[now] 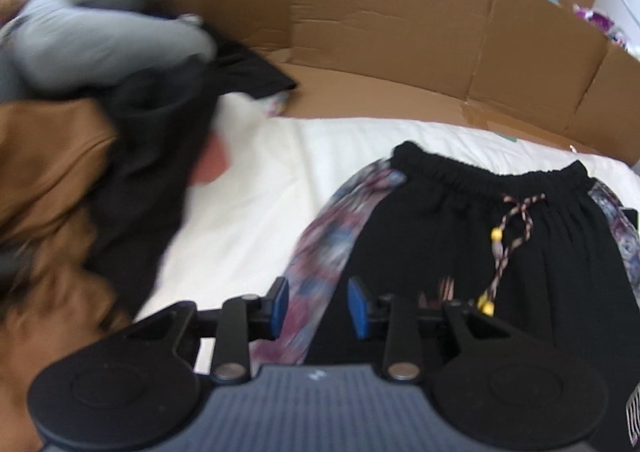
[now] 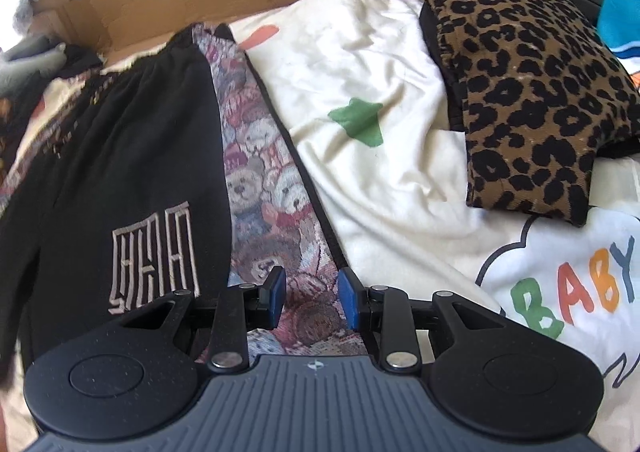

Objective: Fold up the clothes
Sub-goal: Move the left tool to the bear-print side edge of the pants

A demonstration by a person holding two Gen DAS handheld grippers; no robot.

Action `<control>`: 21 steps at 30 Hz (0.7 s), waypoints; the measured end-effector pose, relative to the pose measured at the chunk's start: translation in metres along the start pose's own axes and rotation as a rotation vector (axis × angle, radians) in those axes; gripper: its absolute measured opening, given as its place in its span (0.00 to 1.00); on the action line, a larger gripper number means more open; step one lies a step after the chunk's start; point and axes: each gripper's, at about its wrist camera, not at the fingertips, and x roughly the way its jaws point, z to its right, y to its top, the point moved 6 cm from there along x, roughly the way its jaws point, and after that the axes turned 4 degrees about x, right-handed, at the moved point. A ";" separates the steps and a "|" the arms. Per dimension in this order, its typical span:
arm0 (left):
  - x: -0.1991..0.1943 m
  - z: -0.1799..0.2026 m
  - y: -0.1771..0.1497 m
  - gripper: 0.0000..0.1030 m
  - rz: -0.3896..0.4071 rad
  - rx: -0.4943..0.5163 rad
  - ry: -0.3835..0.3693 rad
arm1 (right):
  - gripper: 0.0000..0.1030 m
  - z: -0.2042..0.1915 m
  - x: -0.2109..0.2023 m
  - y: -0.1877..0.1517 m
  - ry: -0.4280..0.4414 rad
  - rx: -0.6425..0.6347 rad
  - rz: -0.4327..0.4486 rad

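Black knit trousers (image 2: 120,172), soft and floppy (bear-print side panel (image 2: 260,188)); I'd pinch the waistband (image 1: 480,176). Both grippers' fingers (image 1: 280,304) (image 2: 276,292) parted, empty.

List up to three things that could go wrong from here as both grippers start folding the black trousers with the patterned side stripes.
1. The beaded drawstring lies loose near the open left gripper; it may snag.
2. The unsorted pile of clothes crowds the trousers; a fold may drag it in.
3. The open right gripper hovers over the bear-print stripe, and could pinch the sheet too.
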 end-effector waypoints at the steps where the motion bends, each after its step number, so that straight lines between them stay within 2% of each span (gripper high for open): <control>1: -0.010 -0.008 -0.007 0.34 0.004 -0.009 0.003 | 0.35 -0.002 -0.003 0.002 0.005 0.003 0.006; 12: -0.065 -0.062 -0.083 0.32 -0.015 -0.113 0.033 | 0.36 -0.034 -0.027 0.009 -0.002 -0.085 0.059; 14: -0.073 -0.074 -0.098 0.28 -0.001 -0.142 0.061 | 0.36 -0.038 -0.032 0.014 -0.011 -0.082 0.061; 17: -0.086 -0.089 -0.132 0.27 0.010 -0.214 0.110 | 0.36 -0.043 -0.040 0.020 -0.012 -0.064 0.049; 21: -0.093 -0.104 -0.172 0.27 -0.016 -0.295 0.148 | 0.38 -0.047 -0.050 0.026 -0.018 -0.069 0.055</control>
